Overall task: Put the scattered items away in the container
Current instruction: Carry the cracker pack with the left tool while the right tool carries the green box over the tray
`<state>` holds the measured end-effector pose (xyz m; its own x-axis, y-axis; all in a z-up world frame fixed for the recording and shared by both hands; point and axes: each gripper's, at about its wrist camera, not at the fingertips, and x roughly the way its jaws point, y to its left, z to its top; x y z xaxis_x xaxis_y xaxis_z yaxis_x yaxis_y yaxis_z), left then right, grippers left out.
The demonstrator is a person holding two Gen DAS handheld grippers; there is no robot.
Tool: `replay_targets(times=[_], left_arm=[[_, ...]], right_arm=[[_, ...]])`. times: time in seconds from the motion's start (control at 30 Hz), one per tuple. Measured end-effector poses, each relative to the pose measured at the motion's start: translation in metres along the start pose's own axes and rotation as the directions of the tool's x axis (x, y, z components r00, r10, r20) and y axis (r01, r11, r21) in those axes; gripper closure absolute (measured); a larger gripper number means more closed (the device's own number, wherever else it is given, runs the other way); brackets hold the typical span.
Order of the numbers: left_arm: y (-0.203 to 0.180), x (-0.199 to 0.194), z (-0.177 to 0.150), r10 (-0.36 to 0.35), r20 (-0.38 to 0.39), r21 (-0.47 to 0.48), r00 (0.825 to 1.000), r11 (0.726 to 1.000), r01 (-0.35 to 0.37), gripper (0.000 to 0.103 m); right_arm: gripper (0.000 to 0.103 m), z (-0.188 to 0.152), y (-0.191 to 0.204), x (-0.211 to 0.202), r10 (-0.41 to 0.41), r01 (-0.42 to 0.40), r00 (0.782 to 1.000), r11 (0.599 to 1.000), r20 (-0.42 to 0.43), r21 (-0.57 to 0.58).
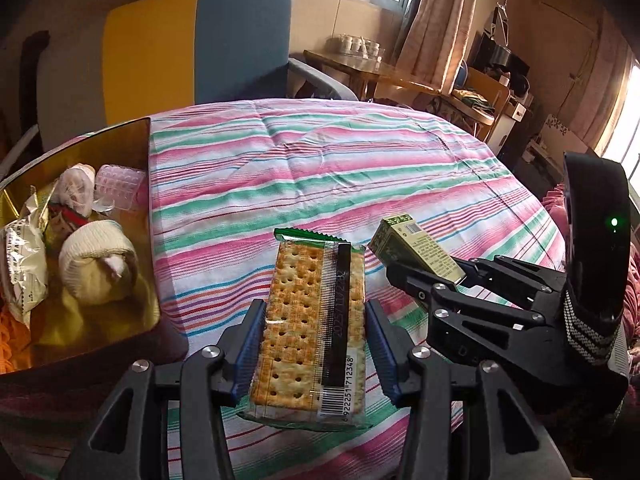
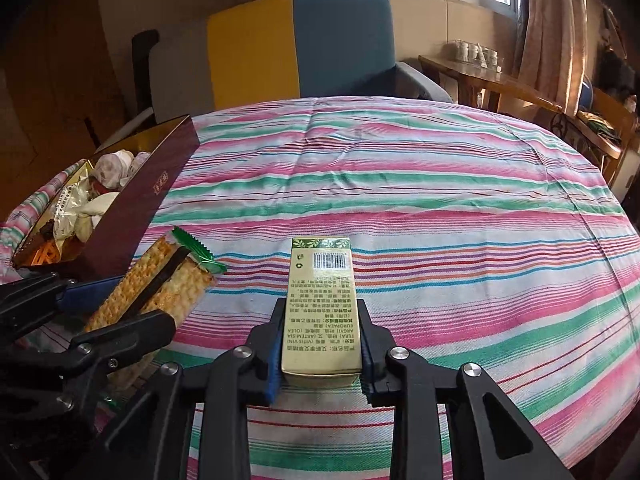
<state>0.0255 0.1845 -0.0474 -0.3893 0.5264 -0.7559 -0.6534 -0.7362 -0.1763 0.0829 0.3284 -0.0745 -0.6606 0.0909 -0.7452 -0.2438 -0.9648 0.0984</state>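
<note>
So a pack of crackers [image 1: 310, 328] is clamped between the blue pads of the left gripper [image 1: 312, 344], long edges pinched, with the green crimped end pointing away from the camera and the barcode end nearest it. The pack is lifted clear of the striped cloth [image 1: 340, 168] and sits just to the right of the container [image 1: 150, 240], a dark red box with a gold lining that's parked at the left edge of the cloth. Already inside the box can be seen a couple of cream-coloured rolled bundles [image 1: 98, 266], a silvery snack bag [image 1: 22, 268], a clear bubbled plastic tray [image 1: 118, 186] and something orange in the near corner. Further right of the box, a small green-and-gold carton [image 2: 322, 312] is gripped by the right gripper [image 2: 322, 344], jaws squeezed tight on its two long sides, printed back facing up and barcode at the far end; it looks raised off the cloth too. From the left wrist view the carton is seen tilted, poking out of the right gripper's black fingers [image 1: 416, 280] just beside the crackers. No other loose items are visible on the cloth to the right of the box. Behind the box a yellow-and-blue chair [image 2: 296, 44] is parked, with windows and curtains beyond.
</note>
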Motion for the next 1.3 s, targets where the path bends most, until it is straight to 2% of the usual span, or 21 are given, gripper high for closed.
replay_targets(times=[0.1,0.27,0.57,0.83,1.0,1.13,1.3], left_arm=[[0.017,-0.016,0.004,0.012,0.036,-0.049,0.999,0.999,-0.011,0.053],[0.061,-0.041,0.009,0.083,0.09,-0.151,0.992,0.986,-0.069,0.053],[0.139,-0.087,0.015,0.232,0.164,-0.294,0.959,0.939,-0.177,0.053],[0.193,-0.102,0.013,0.332,0.146,-0.382,0.932,0.888,-0.256,0.053],[0.22,-0.103,0.01,0.363,0.127,-0.43,0.923,0.859,-0.278,0.053],[0.234,-0.1,0.011,0.387,0.104,-0.436,0.916,0.846,-0.308,0.053],[0.25,-0.089,0.01,0.399,0.064,-0.459,0.915,0.826,-0.328,0.053]], right_arm=[[0.073,0.013,0.015,-0.002,0.036,-0.035,0.999,0.999,0.014,-0.027],[0.073,0.039,0.05,-0.004,0.102,-0.097,0.994,0.99,0.045,-0.1],[0.073,0.074,0.127,0.004,0.224,-0.205,0.973,0.949,0.056,-0.24],[0.073,0.1,0.192,0.022,0.331,-0.313,0.944,0.906,0.016,-0.285],[0.073,0.11,0.228,0.036,0.358,-0.343,0.934,0.885,-0.012,-0.316],[0.073,0.117,0.245,0.048,0.358,-0.348,0.933,0.882,-0.029,-0.317],[0.073,0.119,0.262,0.069,0.317,-0.318,0.946,0.883,-0.06,-0.345]])
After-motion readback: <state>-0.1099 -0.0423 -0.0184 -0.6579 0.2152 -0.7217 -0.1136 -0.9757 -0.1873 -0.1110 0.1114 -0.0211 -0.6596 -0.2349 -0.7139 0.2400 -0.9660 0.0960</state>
